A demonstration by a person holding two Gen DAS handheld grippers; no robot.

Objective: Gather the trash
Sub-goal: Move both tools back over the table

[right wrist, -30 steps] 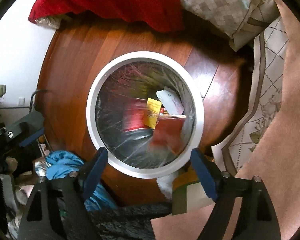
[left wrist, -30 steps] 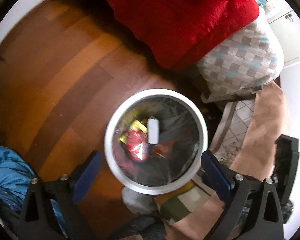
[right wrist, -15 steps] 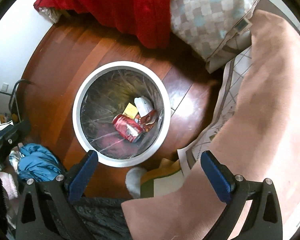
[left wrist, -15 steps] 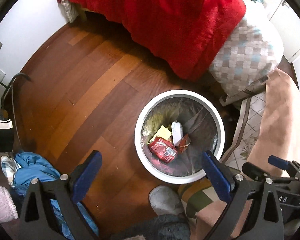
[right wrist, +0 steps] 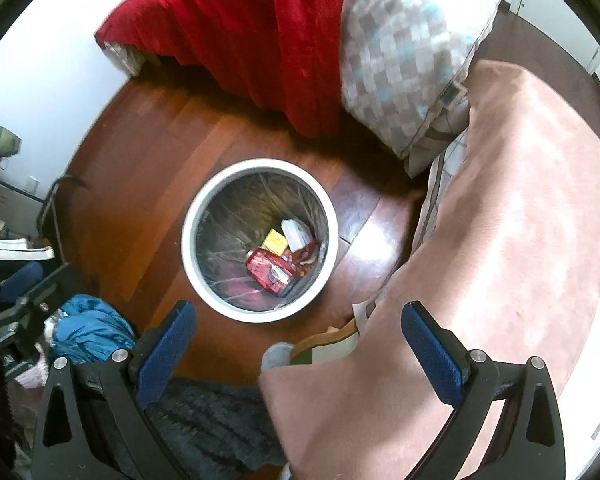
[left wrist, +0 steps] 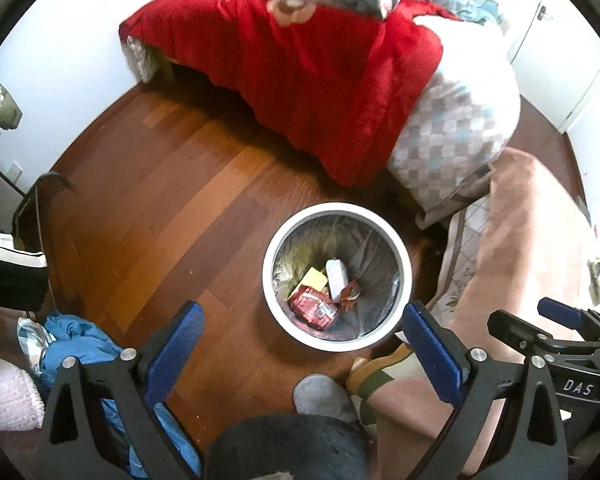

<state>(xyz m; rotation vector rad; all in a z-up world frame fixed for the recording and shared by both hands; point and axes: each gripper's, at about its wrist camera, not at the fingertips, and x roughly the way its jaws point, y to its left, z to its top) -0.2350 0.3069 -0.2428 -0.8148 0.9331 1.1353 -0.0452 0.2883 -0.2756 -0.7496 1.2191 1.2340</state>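
A round white-rimmed trash bin (left wrist: 269, 280) with a clear liner stands on the wood floor; it also shows in the right wrist view (right wrist: 188, 248). Inside lie a red wrapper (left wrist: 313, 307), a yellow paper (left wrist: 315, 279), a white packet (left wrist: 337, 274) and a small red-brown wrapper (left wrist: 350, 293). The same trash shows in the right wrist view: red wrapper (right wrist: 270, 271), yellow paper (right wrist: 275, 240), white packet (right wrist: 295, 232). My left gripper (left wrist: 302, 346) is open and empty, high above the bin. My right gripper (right wrist: 298, 350) is open and empty, also high above it.
A bed with a red blanket (left wrist: 320, 72) and a checked pillow (left wrist: 452, 136) lies beyond the bin. A pink blanket (right wrist: 500, 240) covers the right. Blue clothing (left wrist: 72, 344) lies on the floor at left. The person's slippered foot (left wrist: 320, 394) is below the bin.
Both grippers have risen well away from the bin, which now looks smaller. The trash that was falling a second ago now lies still at the bottom.
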